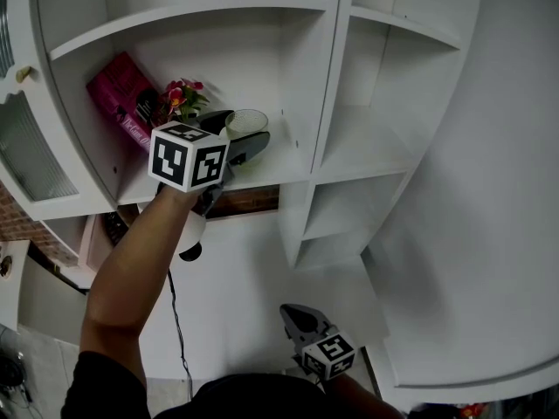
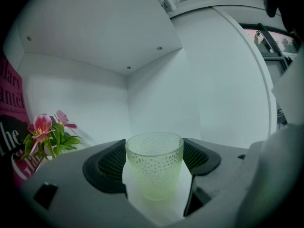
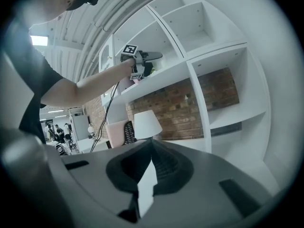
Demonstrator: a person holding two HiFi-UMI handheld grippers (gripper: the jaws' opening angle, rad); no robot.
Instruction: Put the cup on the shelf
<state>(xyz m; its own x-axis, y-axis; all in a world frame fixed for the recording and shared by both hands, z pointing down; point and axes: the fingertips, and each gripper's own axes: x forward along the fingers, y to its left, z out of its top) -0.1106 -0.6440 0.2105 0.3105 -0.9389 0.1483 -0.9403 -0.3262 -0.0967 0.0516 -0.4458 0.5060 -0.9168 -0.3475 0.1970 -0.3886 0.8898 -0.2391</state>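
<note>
A clear, dimpled glass cup (image 2: 154,163) stands upright on the white shelf board (image 1: 272,171), in the open compartment at the upper left of the head view. My left gripper (image 1: 243,134) is raised to that shelf and shut on the cup (image 1: 248,121), one black pad against each side. The cup's base looks to rest on the shelf surface. My right gripper (image 1: 293,314) hangs low near my body, shut and holding nothing; its pads meet in the right gripper view (image 3: 152,144).
A pink book (image 1: 122,99) leans at the back left of the same compartment, with a small pink flower plant (image 1: 182,95) just left of the cup. Upright white dividers (image 1: 325,103) separate it from more shelves to the right. A white lamp (image 3: 147,125) stands below.
</note>
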